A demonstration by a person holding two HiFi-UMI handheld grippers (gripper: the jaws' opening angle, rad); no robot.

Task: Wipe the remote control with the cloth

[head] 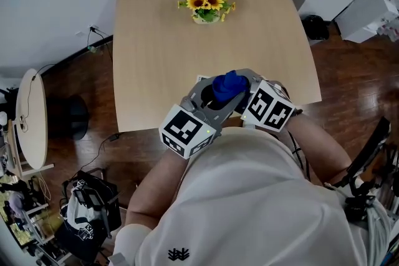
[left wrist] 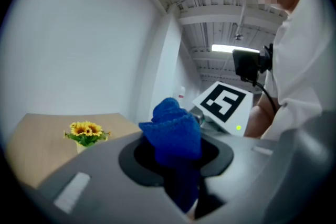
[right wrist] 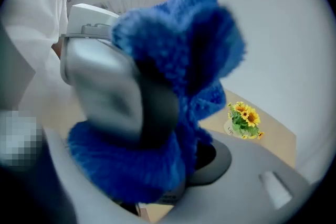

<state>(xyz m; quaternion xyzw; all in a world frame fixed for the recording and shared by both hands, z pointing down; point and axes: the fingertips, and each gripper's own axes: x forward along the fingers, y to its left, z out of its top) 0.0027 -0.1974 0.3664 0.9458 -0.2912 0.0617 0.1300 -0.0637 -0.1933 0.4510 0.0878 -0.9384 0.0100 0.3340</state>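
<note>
Fingers: left gripper [left wrist: 178, 178] on cloth [left wrist: 170, 131], right gripper [right wrist: 181, 183] on remote [right wrist: 168, 198].

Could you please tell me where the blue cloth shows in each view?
Head view: blue cloth at centre, at the near edge of the table.
Left gripper view: blue cloth lower centre, clamped in the jaws.
Right gripper view: blue cloth fills the middle, close up.
Shared landmark: the sunflowers, in all three.
</note>
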